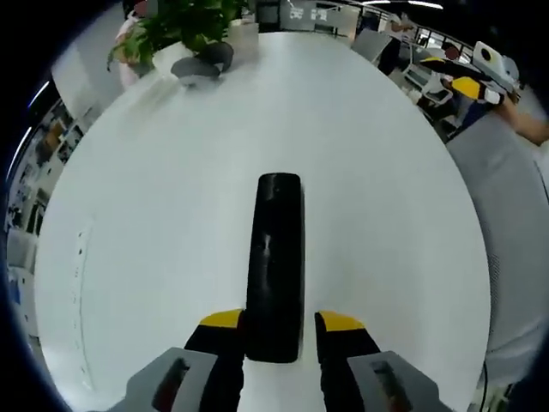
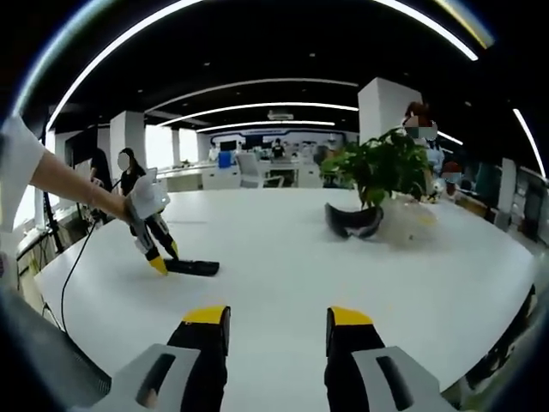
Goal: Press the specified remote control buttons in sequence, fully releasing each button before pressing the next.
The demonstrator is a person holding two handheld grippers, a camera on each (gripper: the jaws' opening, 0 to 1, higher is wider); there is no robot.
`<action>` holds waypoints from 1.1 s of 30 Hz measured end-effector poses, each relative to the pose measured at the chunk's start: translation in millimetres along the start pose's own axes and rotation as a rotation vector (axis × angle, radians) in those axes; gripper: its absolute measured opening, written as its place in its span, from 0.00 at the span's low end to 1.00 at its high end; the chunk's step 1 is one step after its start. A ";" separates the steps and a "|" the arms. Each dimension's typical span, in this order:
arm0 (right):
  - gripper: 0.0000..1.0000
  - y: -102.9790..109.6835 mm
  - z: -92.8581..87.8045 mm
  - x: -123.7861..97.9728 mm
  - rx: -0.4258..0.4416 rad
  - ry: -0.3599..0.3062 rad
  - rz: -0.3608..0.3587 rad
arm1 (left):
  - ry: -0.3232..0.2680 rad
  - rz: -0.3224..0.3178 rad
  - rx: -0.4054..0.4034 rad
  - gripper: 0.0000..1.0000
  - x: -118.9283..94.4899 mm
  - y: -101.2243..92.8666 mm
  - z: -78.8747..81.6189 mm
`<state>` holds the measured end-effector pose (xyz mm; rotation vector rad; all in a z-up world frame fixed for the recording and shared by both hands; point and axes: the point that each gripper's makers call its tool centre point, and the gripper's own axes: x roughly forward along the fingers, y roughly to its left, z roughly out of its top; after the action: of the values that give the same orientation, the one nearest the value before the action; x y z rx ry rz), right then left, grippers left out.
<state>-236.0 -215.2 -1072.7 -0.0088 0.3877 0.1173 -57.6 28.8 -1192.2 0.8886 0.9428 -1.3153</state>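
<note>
Left hand-held gripper: its yellow-tipped jaws are seen closed on the near end of the remote control, one jaw against each long side. It is also seen from the right gripper view, held low over the surface by a person's hand, tips on the remote's end.
Remote control: a long black bar, lying flat on the surface and running straight ahead from the left jaws. In the right gripper view it is seen ahead and to the left of the right jaws, well apart from them.
Right hand-held gripper: jaws are parted with nothing between them, held above the bare surface.
Surface: a wide, white, rounded top; also seen beneath the right jaws.
Potted plant: green leaves, at the far side of the surface, ahead and right of the right jaws; ahead and left of the left jaws.
Dark curved object: set just in front of the plant; what it is cannot be told. It is also seen beside the plant from the left gripper view.
</note>
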 end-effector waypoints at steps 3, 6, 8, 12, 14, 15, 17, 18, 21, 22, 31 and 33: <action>0.42 1.0 -0.5 0.1 0.000 0.002 0.006 | 0.007 0.010 0.018 0.25 0.6 -2.7 -0.6; 0.42 2.2 -2.5 0.7 0.003 0.011 0.010 | 0.031 0.020 0.073 0.24 1.5 -5.9 0.1; 0.42 3.6 -4.1 1.1 -0.005 0.021 0.015 | 0.040 0.023 0.067 0.24 1.6 -5.6 -0.1; 0.41 3.6 -3.2 0.6 -0.004 0.016 0.018 | 0.037 0.017 0.038 0.24 1.4 -6.2 -1.9; 0.41 2.9 -2.9 -0.1 0.007 0.013 0.017 | 0.029 0.015 0.021 0.24 1.3 -11.7 -2.7; 0.42 4.6 -1.3 -0.4 0.012 0.004 0.026 | 0.023 0.019 0.021 0.24 1.0 -14.6 -3.3; 0.42 7.5 -1.3 0.2 0.002 0.008 0.038 | 0.012 0.023 0.003 0.24 0.9 -18.6 -3.7; 0.41 8.5 -2.8 0.7 -0.010 0.018 0.041 | 0.008 0.025 0.000 0.24 0.9 -19.4 -3.7; 0.40 12.1 -4.8 1.6 -0.022 0.032 0.061 | -0.013 0.026 -0.007 0.24 0.3 -27.1 -4.6; 0.40 12.4 -4.8 1.7 -0.022 0.033 0.064 | -0.018 0.025 -0.008 0.24 0.4 -29.5 -4.6; 0.35 16.6 -8.2 1.5 -0.030 0.053 0.091 | -0.057 0.033 0.002 0.24 0.6 -54.8 -3.8; 0.34 17.6 -9.0 1.7 -0.031 0.056 0.095 | -0.060 0.032 0.010 0.24 1.6 -59.4 -3.7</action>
<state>-239.8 -197.8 -1081.4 -0.0239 0.4419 0.2170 -117.0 28.1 -1195.1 0.8638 0.8724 -1.3140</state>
